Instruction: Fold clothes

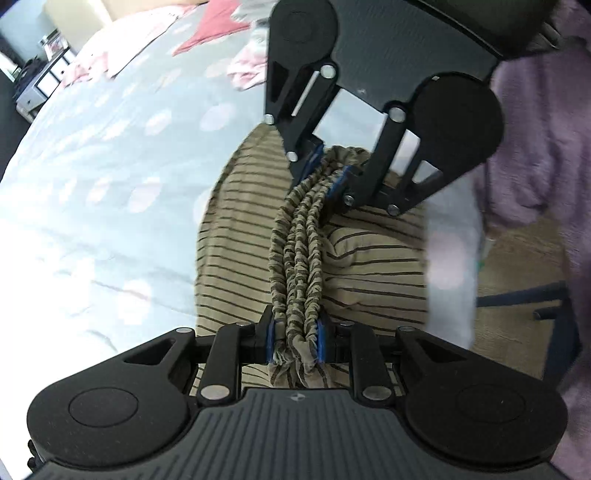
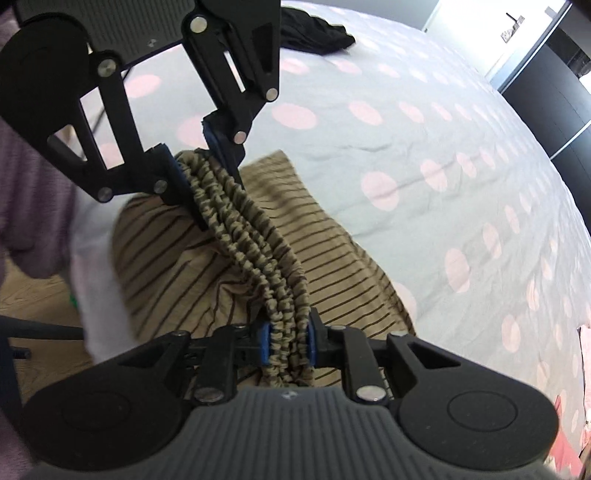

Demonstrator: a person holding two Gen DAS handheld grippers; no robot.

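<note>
**Waistband stretched between two grippers**

Now the striped garment [image 1: 236, 236] is seen held up by its gathered elastic waistband [image 1: 299, 236], which is strung taut between the two tools. In the left wrist view, the left gripper [image 1: 295, 341] is closed down on the near end of the waistband, the bunched fabric pinched between its blue-padded fingers [image 1: 271, 339]. At the far end of the band, the right gripper [image 1: 327, 166] is clamped on the same ruffled edge, its jaws nearly together with only cloth between them.

From the right wrist view the picture is mirrored: the right gripper [image 2: 286, 341] is shut on the waistband [image 2: 255, 236] close to the camera, and the left gripper [image 2: 194, 162] is seen gripping the far end.

The body of the garment [image 2: 332, 236] is draped below the band, spread on the pale bedspread with pink dots [image 2: 424, 155]. A dark garment [image 2: 314, 33] is lying at the far side of the bed. Pink clothing [image 1: 218, 29] is piled at the far edge in the left view, and wooden floor [image 1: 517, 258] is visible to the right.
</note>
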